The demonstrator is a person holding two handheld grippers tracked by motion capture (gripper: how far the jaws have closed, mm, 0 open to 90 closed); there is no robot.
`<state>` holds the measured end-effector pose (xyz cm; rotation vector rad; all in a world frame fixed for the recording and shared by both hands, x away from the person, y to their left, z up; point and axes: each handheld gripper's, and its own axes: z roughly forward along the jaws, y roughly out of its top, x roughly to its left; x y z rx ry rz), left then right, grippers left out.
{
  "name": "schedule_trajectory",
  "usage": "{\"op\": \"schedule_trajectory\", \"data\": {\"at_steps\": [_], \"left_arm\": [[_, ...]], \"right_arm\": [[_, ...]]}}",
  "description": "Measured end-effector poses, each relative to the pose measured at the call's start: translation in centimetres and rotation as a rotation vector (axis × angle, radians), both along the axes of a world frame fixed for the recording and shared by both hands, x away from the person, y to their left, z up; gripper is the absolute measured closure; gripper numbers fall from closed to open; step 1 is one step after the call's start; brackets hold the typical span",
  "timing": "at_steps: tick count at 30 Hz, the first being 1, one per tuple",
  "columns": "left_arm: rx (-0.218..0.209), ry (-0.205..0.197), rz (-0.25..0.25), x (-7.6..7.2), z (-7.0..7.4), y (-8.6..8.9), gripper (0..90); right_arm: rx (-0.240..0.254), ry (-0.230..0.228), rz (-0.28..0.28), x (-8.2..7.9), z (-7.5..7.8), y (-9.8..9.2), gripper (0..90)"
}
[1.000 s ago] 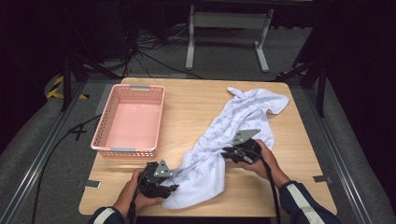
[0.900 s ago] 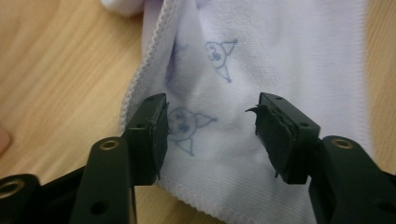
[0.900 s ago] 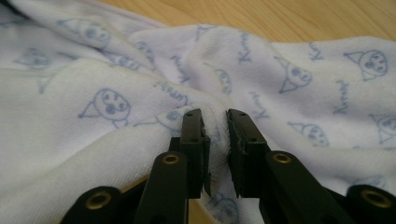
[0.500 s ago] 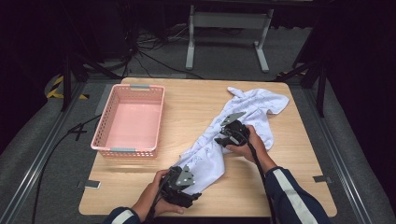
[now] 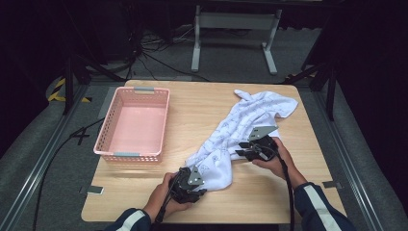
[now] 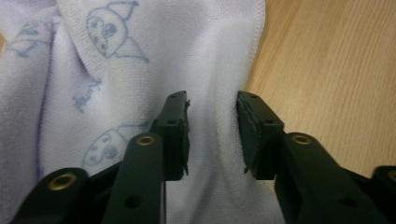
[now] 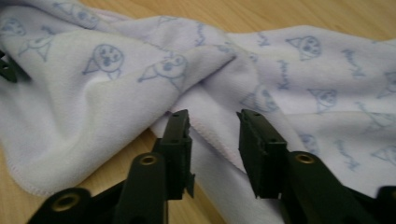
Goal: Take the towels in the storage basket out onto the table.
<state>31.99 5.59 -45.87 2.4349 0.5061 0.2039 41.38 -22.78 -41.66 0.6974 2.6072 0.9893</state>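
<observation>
Soft, light, floppy towel on the table; sure to sag and slip; best grabbed at the thick hem. Left tongs and right tongs just closing, gap left, towel between both.

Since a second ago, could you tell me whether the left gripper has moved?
Yes. The left gripper has shifted right along the table's near edge, away from the pink basket, its jaws closing around the towel.
</observation>
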Motion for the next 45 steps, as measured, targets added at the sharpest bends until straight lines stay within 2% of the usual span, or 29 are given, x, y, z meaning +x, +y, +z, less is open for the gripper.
{"op": "schedule_trajectory", "data": {"at_steps": [3, 6, 9, 11, 12, 13, 15, 19, 23, 24, 26, 27, 28, 30, 32, 33, 34, 35, 36, 37, 38, 39, 40, 42, 44, 45], "left_arm": [[0.005, 0.003, -0.004, 0.2, 0.1, 0.5, 76.1], [-0.017, 0.019, 0.006, 0.5, 0.2, 1.1, 79.9], [-0.035, 0.002, 0.007, 0.6, 0.9, 1.7, 83.6], [-0.052, -0.02, 0.012, 0.7, 1.5, 2.2, 84.9], [-0.052, -0.02, 0.012, 0.7, 1.5, 2.2, 85.4], [-0.059, -0.028, 0.017, 0.7, 1.8, 2.6, 85.5], [-0.096, -0.03, 0.043, 0.8, 2.4, 3.3, 85.6], [-0.16, -0.035, 0.094, 1.1, 3.2, 5.0, 85.6], [-0.18, -0.053, 0.139, 1.0, 3.8, 6.4, 85.6], [-0.179, -0.062, 0.147, 1.0, 3.9, 6.8, 85.6], [-0.178, -0.047, 0.149, 1.1, 3.9, 7.5, 85.7], [-0.174, -0.025, 0.147, 1.1, 3.7, 7.6, 85.6], [-0.174, -0.025, 0.147, 1.1, 3.7, 7.6, 85.5], [-0.147, 0.001, 0.111, 1.0, 3.2, 7.3, 85.5], [-0.136, 0.024, 0.069, 0.4, 2.8, 6.3, 84.8], [-0.118, 0.019, 0.044, 0.2, 2.7, 5.8, 84.5], [-0.113, 0.026, 0.015, 0.0, 2.7, 5.3, 84.3], [-0.117, 0.049, -0.015, -0.3, 2.5, 4.7, 84.2], [-0.105, 0.062, -0.044, -0.6, 2.4, 4.3, 83.5], [-0.092, 0.069, -0.06, -0.9, 2.3, 3.9, 83.4], [-0.092, 0.069, -0.06, -0.9, 2.3, 3.9, 83.5], [-0.046, 0.043, -0.082, -1.2, 2.0, 3.3, 84.0], [-0.046, 0.043, -0.082, -1.2, 2.0, 3.3, 84.3], [-0.019, 0.03, -0.054, -0.9, 1.7, 3.2, 84.2], [-0.027, 0.057, -0.035, -0.3, 1.4, 3.6, 80.7], [-0.031, 0.053, -0.014, -0.1, 1.2, 3.7, 80.7]], "right_arm": [[-0.023, 0.008, 0.011, 0.4, -0.7, 0.9, 54.0], [-0.027, 0.03, 0.025, 0.9, -1.5, 1.6, 55.1], [-0.054, 0.017, 0.023, 1.4, -1.8, 2.2, 62.2], [-0.046, 0.013, 0.007, 1.7, -1.9, 2.2, 71.8], [-0.046, 0.013, 0.007, 1.7, -1.9, 2.2, 71.8], [-0.027, 0.011, 0.004, 1.6, -1.5, 1.9, 82.1], [-0.027, 0.016, 0.009, 1.5, -1.2, 1.8, 83.3], [-0.01, -0.003, 0.016, 0.2, 0.6, 0.7, 85.9], [0.001, -0.006, 0.011, -1.6, 2.3, -1.4, 86.5], [0.006, -0.004, 0.005, -2.1, 2.7, -2.2, 86.5], [0.027, 0.004, -0.018, -3.2, 3.5, -4.4, 86.7], [0.041, 0.005, -0.04, -3.8, 3.9, -5.6, 86.7], [0.041, 0.005, -0.04, -3.8, 3.9, -5.6, 86.7], [0.055, 0.02, -0.075, -4.7, 4.3, -7.8, 86.8], [0.073, 0.027, -0.115, -5.5, 4.3, -9.6, 86.8], [0.07, 0.039, -0.125, -5.7, 4.2, -10.1, 86.8], [0.057, 0.048, -0.132, -5.8, 4.0, -10.4, 86.8], [0.035, 0.066, -0.139, -5.8, 3.7, -10.5, 86.7], [-0.003, 0.068, -0.144, -5.9, 3.4, -10.6, 86.5], [-0.009, 0.079, -0.152, -5.9, 3.2, -10.7, 86.2], [-0.009, 0.079, -0.152, -5.9, 3.2, -10.7, 86.2], [-0.01, 0.064, -0.212, -5.8, 2.9, -11.0, 83.0], [-0.01, 0.064, -0.212, -5.8, 2.9, -11.0, 83.0], [0.016, 0.052, -0.229, -5.7, 2.4, -11.1, 81.9], [0.004, 0.04, -0.252, -5.4, 1.5, -10.8, 82.5], [0.002, 0.04, -0.232, -5.3, 1.1, -10.5, 80.3]]}}
